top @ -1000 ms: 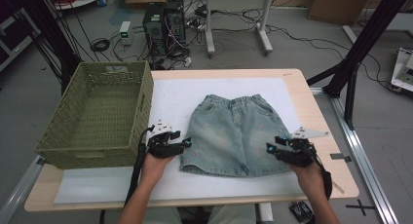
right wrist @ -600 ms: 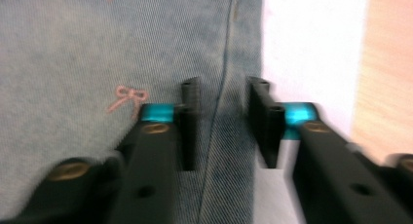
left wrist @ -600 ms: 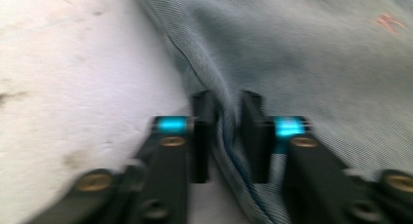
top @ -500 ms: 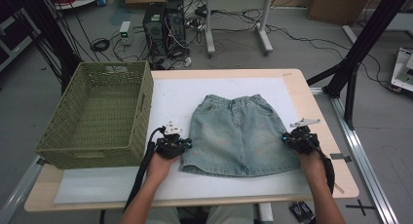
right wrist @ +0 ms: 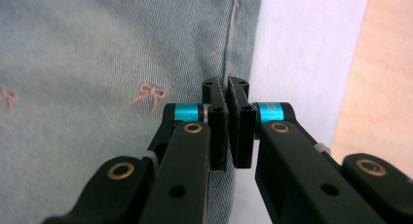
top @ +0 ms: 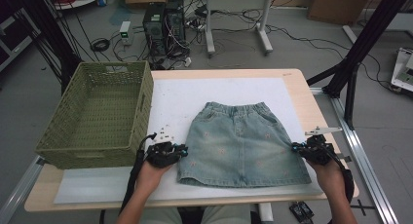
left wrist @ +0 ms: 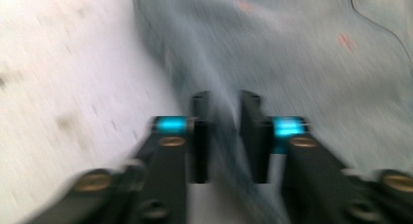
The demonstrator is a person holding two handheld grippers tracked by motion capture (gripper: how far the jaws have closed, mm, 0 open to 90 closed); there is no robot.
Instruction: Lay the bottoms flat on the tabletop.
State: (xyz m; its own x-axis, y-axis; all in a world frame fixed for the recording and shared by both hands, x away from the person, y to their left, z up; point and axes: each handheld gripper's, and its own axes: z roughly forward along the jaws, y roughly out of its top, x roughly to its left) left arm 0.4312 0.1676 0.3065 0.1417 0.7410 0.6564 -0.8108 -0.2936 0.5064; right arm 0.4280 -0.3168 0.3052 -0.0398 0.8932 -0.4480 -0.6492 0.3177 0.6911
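left tongs (left wrist: 223, 136) and denim skirt (left wrist: 302, 53) motion-blurred, grip on cloth unclear

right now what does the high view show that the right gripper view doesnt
High view alone: the green basket left of the denim skirt, the skirt's waistband, the left gripper at its left edge, and the floor clutter beyond the table.
Right gripper view alone: pink bows on the denim, and the jaws nearly shut at the side seam.
Both: skirt, white mat, right gripper.
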